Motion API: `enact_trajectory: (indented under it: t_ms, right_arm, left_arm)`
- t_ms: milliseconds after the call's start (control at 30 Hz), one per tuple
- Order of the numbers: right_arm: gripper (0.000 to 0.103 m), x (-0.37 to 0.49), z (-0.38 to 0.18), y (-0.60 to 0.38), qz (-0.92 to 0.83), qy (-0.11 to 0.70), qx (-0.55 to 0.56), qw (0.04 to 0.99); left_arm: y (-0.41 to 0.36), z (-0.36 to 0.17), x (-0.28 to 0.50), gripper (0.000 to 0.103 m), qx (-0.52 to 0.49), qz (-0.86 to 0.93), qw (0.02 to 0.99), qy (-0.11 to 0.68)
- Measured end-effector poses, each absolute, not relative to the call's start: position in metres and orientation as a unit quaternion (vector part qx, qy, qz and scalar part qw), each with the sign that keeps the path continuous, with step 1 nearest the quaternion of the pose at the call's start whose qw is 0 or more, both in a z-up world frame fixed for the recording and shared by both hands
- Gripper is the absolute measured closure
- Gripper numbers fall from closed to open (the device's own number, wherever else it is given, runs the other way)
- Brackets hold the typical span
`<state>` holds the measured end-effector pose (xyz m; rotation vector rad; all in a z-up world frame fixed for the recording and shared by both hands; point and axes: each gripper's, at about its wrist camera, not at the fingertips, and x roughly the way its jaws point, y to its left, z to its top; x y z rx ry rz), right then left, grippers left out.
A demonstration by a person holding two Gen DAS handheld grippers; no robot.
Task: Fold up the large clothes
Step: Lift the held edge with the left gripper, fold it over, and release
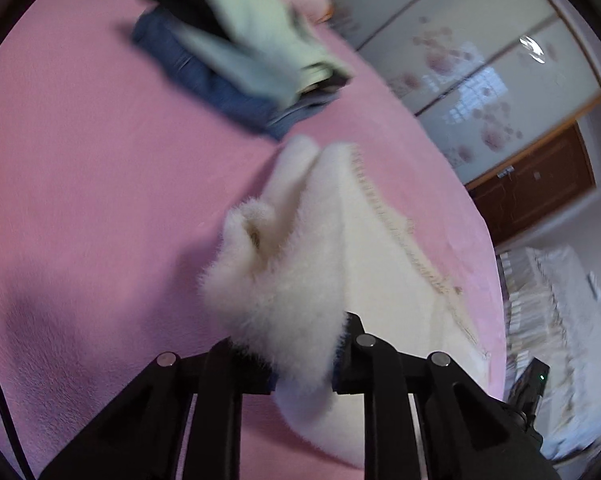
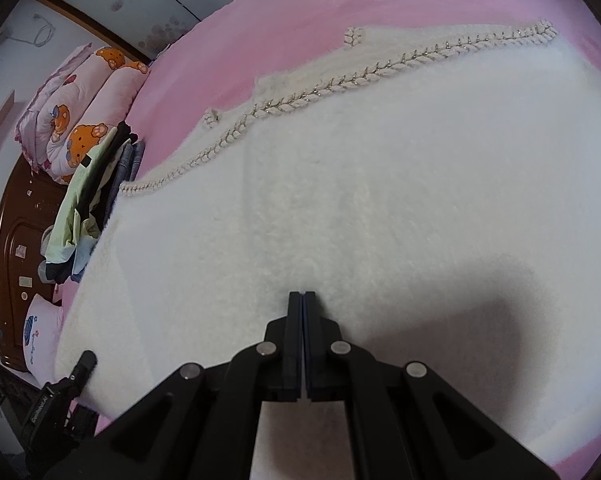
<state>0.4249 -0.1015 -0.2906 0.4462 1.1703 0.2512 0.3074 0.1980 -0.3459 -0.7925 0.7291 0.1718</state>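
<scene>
Pink bedsheet, left hand-held gripper pinching fluffy white garment, right hand-held gripper pressed together

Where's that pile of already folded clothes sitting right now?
In the left wrist view the pile of folded clothes lies on the pink bed cover near the top, beyond the fluffy white garment; the right wrist view shows it at the left, below the cartoon-bear quilt.

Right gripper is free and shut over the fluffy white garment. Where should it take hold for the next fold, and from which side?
Probably the braided edge of the white garment, coming from the pink bedcover side: it lies flat and exposed there. The right gripper must open first. The left gripper already pinches a fluffy fold.
</scene>
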Motion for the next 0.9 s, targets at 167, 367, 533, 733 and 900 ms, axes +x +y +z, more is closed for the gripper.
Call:
enact_trajectory:
  t_ms: [167, 367, 533, 733, 900]
  right_arm:
    - [0.103, 0.43, -0.293, -0.114, 0.156, 0.552, 0.226, 0.788]
    - [0.103, 0.444, -0.295, -0.134, 0.211, 0.569, 0.235, 0.759]
    - [0.103, 0.453, -0.301, -0.172, 0.219, 0.58, 0.257, 0.741]
    - [0.103, 0.454, -0.291, -0.234, 0.227, 0.554, 0.301, 0.742]
    - [0.103, 0.472, -0.29, -0.299, 0.187, 0.545, 0.311, 0.756]
  left_arm:
    - [0.138, -0.275, 0.319, 0.088, -0.301, 0.038, 0.907, 0.294]
    - [0.049, -0.216, 0.331, 0.088, -0.237, -0.021, 0.94, 0.246]
    - [-0.029, -0.204, 0.337, 0.088, -0.197, -0.08, 0.944, 0.252]
    - [-0.108, -0.229, 0.344, 0.088, -0.149, -0.127, 0.934, 0.298]
    - [-0.173, -0.247, 0.323, 0.088, -0.083, -0.157, 0.929, 0.326]
